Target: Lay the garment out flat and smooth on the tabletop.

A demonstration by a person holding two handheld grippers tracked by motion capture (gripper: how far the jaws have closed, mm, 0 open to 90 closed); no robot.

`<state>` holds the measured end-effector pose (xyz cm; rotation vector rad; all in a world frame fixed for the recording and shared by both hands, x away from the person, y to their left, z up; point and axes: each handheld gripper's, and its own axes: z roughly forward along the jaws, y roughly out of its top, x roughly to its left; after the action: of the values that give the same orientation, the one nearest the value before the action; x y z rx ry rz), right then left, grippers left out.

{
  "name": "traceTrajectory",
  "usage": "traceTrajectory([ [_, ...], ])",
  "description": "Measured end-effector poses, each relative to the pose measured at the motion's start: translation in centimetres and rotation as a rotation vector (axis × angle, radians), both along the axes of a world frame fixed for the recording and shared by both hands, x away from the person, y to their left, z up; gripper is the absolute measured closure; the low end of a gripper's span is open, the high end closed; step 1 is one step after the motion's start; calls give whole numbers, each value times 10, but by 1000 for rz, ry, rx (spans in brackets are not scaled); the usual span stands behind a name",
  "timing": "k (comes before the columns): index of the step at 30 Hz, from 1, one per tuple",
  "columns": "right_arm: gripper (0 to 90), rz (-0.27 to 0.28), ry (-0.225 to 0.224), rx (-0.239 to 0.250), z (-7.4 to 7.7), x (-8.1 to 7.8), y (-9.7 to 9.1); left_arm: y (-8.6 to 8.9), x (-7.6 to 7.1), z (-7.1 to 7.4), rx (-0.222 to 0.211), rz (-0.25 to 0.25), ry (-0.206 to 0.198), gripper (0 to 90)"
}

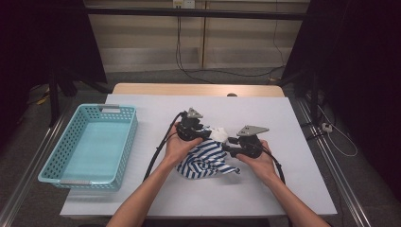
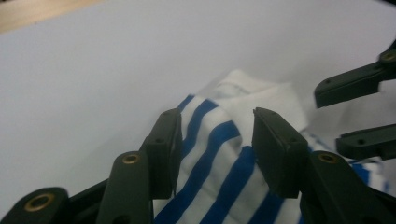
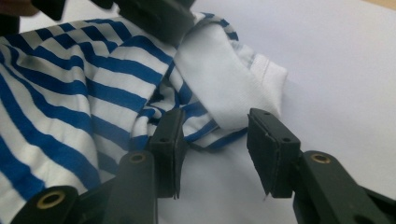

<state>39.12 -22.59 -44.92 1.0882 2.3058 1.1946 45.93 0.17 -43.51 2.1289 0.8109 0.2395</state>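
Note:
A crumpled blue-and-white striped garment (image 1: 208,163) with a plain white part lies on the white table (image 1: 283,189), between the person's two hands. My left gripper (image 1: 209,134) comes at its upper edge from the left. In the left gripper view its jaws (image 2: 216,135) stand apart with a striped fold (image 2: 219,154) bulging between them, and I see no firm pinch. My right gripper (image 1: 228,142) faces it from the right. In the right gripper view its jaws (image 3: 215,135) stand apart around the garment's striped hem (image 3: 205,133), with bare table showing between the pads.
A light blue perforated basket (image 1: 127,137) stands at the table's left side with nothing in it. Cables trail from both grippers toward the person. Beyond the far table edge run a floor strip and dark stands.

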Motion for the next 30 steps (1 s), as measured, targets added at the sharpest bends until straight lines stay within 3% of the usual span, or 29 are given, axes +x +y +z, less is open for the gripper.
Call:
traceTrajectory([
  [3,531,19,3,-5,-3,1,3,0,-1,-1,-16,-12,8,688],
  [4,531,21,9,-4,-3,1,4,1,-2,2,-6,-21,-6,746],
  [8,529,26,28,-1,-5,0,4,9,-11,15,25,-63,-22,841],
  [11,521,33,42,-7,-6,0,6,24,-18,23,4,-47,-21,857],
  [13,512,33,46,-12,-8,0,8,34,-21,26,34,-54,-36,866],
  [15,494,33,44,-17,-8,0,10,44,-24,26,16,-45,-18,867],
  [17,471,35,32,-25,-9,0,11,53,-28,26,15,-42,-25,869],
  [18,467,37,31,-26,-9,1,12,56,-31,24,-6,-26,5,869],
  [20,452,39,35,-25,-7,3,12,63,-34,23,39,-42,3,872],
  [21,450,42,37,-18,-6,4,13,65,-35,21,44,-48,-4,872],
  [22,451,50,36,-19,-5,5,14,66,-38,18,23,-24,25,873],
  [24,453,53,35,-17,-3,7,17,71,-37,13,33,-39,22,872],
  [26,460,65,28,-16,0,9,20,75,-38,8,44,-21,29,872],
  [28,475,64,17,6,4,10,22,78,-38,2,46,-16,49,873],
  [30,496,69,5,21,9,12,23,80,-37,-2,65,-26,41,873],
])
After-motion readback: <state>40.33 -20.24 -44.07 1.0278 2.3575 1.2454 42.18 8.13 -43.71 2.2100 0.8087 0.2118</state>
